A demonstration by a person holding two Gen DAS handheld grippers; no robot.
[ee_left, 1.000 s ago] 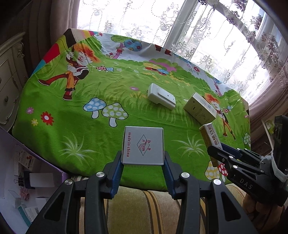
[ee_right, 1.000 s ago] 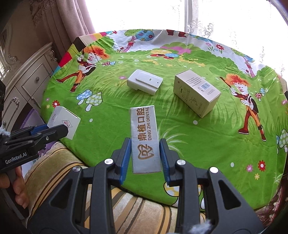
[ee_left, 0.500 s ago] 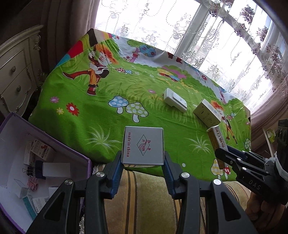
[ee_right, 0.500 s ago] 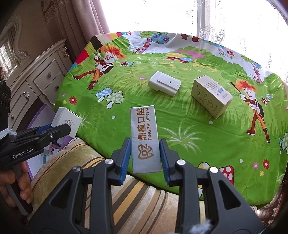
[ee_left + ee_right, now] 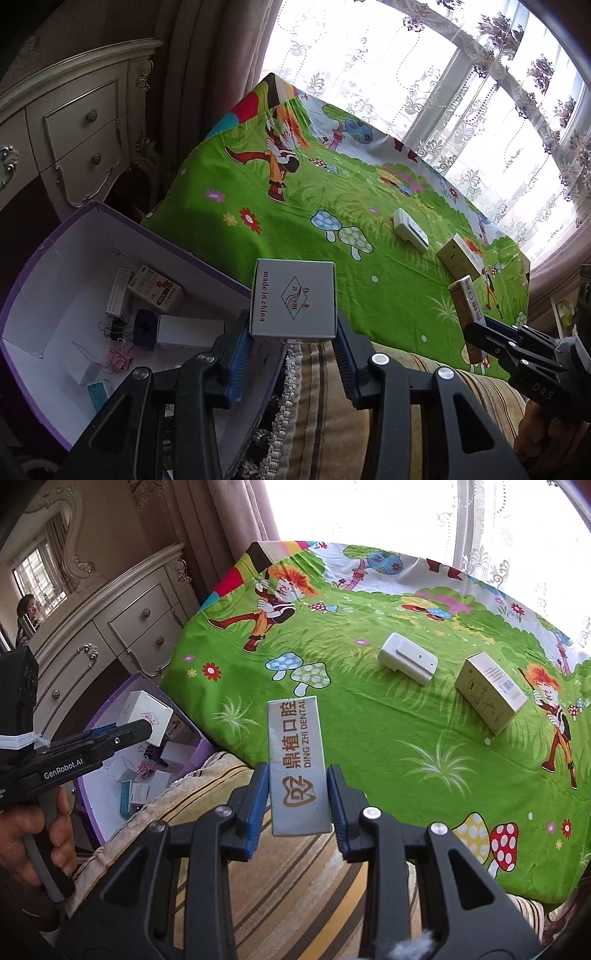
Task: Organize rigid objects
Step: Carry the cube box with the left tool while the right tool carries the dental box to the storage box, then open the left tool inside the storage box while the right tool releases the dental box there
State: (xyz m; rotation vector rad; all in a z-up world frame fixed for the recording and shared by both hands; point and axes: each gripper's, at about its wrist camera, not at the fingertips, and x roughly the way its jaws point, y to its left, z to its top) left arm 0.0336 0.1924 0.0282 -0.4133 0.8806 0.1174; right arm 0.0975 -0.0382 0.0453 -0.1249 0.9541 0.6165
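My left gripper (image 5: 293, 343) is shut on a square grey box (image 5: 293, 299) printed "made in china", held over the near edge of a purple storage box (image 5: 55, 236). That left gripper (image 5: 146, 725) shows at the left of the right wrist view, still holding the square grey box (image 5: 147, 710) above the purple storage box (image 5: 110, 709). My right gripper (image 5: 297, 805) is shut on a long silver dental box (image 5: 297, 760), above the table's front edge. The right gripper (image 5: 471, 332) with the dental box (image 5: 467, 306) shows at the right of the left wrist view.
On the green cartoon tablecloth (image 5: 369, 720) lie a white adapter (image 5: 408, 662) and a cream carton (image 5: 489, 692). The purple box holds small cartons and binder clips (image 5: 118, 350). A cream dresser (image 5: 110, 635) stands left. A striped cushion (image 5: 295, 886) lies below my grippers.
Both grippers have swung left with their boxes still held. The purple storage box has come into view under the left gripper, and the table has slid toward the right.
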